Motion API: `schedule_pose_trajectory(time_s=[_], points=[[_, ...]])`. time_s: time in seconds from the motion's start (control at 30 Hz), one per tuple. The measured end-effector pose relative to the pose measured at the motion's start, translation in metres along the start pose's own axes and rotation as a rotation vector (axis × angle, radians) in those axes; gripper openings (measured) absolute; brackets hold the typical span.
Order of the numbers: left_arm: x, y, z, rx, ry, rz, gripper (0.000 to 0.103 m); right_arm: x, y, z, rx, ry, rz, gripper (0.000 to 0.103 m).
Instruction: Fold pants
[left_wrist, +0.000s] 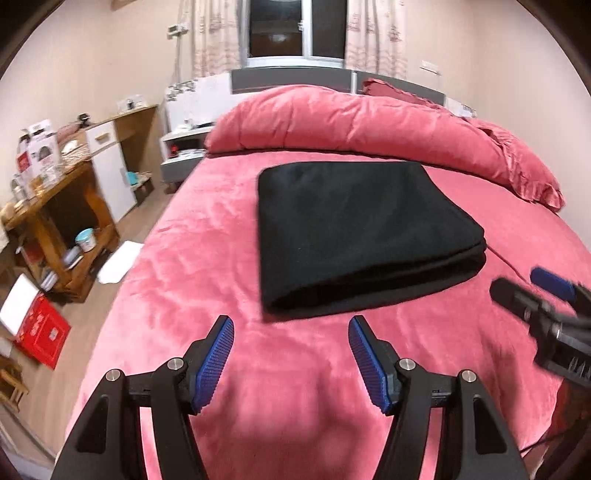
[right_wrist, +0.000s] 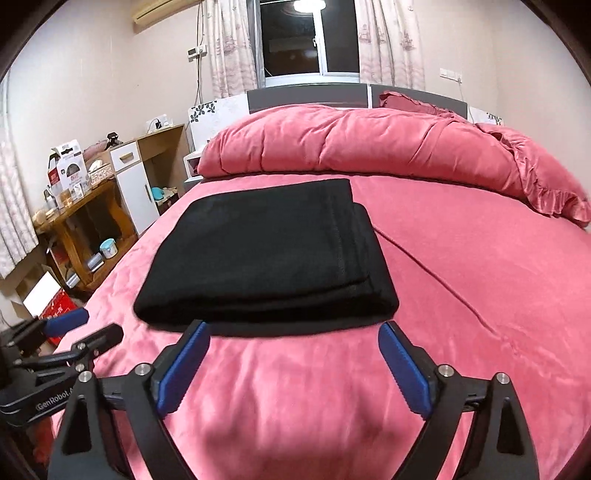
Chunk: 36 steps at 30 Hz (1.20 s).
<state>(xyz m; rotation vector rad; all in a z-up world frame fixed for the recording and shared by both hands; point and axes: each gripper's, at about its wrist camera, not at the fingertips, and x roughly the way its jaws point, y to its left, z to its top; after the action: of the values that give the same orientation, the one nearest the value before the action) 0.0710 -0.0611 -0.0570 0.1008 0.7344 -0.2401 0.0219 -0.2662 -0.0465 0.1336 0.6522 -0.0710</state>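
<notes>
The black fabric pants (left_wrist: 365, 236), folded into a thick rectangular stack, are laid flat on the pink plush bed cover (left_wrist: 207, 258), toward the left half of the bed as seen from the right wrist view. The layered fold edges of the stack are turned toward the cameras and to the right. A wide band of bare cover is left between the near edge of the stack and the foot of the bed, and a still wider bare stretch lies to its right, crossed by one long crease. Behind the stack, a bunched pink duvet (left_wrist: 343, 122) is piled across the head of the bed, apart from the pants.

The left gripper (left_wrist: 291, 325) is held over the bare cover just short of the stack, its blue-padded fingers (left_wrist: 216, 363) spread wide with nothing between them. The right gripper (right_wrist: 293, 330) is held likewise, its blue-padded fingers (right_wrist: 404, 369) spread wide and empty, the tips near the stack's near edge; contact cannot be told.

On the left gripper's body, as seen from the right wrist view, the white lettering "GenRobot" can be read. At the left, a wooden counter (left_wrist: 55, 192) carries printed boxes whose writing is too small to read. On its lower shelf a small round light-blue tub (left_wrist: 85, 239) is set; its contents are hidden. A red box (left_wrist: 42, 332) lies on the floor beside it.
</notes>
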Motion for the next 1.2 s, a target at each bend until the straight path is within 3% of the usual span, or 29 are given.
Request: schedule_pose_trajectory(time_s=[0.37,1.2], points=[[-0.054,-0.008,-0.023,0.008,-0.077,0.041,0.066,-0.031,0.013,-0.019,0.020,0.007,-0.041,0.094],[-0.060,0.000,-0.024,-0.082,-0.020,0.069,0.066,-0.041,0.021,-0.020,-0.005,0.000,-0.048,0.094]])
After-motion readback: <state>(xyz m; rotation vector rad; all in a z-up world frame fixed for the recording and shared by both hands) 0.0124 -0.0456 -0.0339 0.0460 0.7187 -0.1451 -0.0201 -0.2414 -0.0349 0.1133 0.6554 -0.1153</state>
